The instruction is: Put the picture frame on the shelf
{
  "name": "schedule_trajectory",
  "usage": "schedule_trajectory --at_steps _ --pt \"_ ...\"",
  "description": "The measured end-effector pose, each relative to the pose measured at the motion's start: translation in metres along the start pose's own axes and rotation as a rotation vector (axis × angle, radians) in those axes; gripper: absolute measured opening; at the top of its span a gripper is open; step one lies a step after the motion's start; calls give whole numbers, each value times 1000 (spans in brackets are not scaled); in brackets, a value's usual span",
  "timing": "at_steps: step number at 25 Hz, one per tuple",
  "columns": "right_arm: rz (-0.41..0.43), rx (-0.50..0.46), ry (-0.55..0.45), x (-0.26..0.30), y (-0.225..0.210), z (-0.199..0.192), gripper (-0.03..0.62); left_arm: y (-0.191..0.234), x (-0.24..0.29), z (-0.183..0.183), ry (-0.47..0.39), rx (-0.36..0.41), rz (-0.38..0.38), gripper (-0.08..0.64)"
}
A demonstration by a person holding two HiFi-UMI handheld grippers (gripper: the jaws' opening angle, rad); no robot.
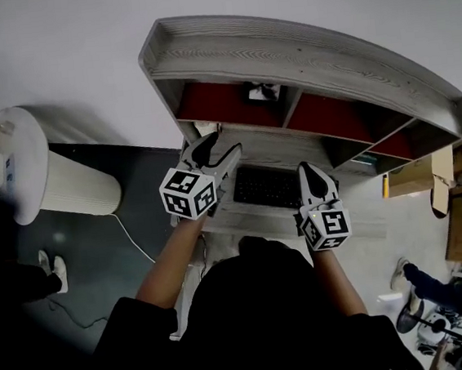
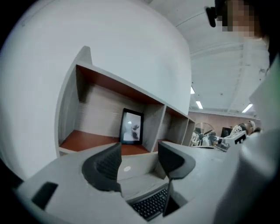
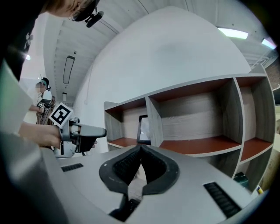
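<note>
The black picture frame stands upright in the left red-floored compartment of the grey wooden shelf, close to the first divider. The left gripper view shows the frame straight ahead, beyond the jaws. My left gripper hovers over the desk in front of that compartment; it is open and holds nothing. My right gripper hangs over the laptop's right side, its jaws shut with the pads touching and nothing in them. From the right gripper view the frame is partly hidden behind the divider.
An open laptop lies on the desk under the shelf. The two compartments to the right hold nothing. A white round stand is at the left, cardboard boxes at the right. Another person's feet are on the dark floor.
</note>
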State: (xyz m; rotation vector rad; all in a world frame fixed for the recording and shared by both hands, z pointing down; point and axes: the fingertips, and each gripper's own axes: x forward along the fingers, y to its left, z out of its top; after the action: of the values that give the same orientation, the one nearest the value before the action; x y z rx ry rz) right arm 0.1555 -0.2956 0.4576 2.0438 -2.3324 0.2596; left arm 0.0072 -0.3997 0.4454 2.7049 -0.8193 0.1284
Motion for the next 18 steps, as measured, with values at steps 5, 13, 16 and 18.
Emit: schedule_trajectory --at_steps 5,13,16,18 --pt "23 -19 43 -41 45 -2 12 -37 -71 -21 -64 -77 -42 121" --pt "-45 -40 104 -128 82 -19 12 -89 -156 -72 -55 -84 -11 17" --pt "-95 -33 118 -161 84 -27 12 -104 -183 -85 -70 -72 12 17" --pt "-102 -34 113 -176 88 -29 12 -110 -200 -86 -94 -55 37 17"
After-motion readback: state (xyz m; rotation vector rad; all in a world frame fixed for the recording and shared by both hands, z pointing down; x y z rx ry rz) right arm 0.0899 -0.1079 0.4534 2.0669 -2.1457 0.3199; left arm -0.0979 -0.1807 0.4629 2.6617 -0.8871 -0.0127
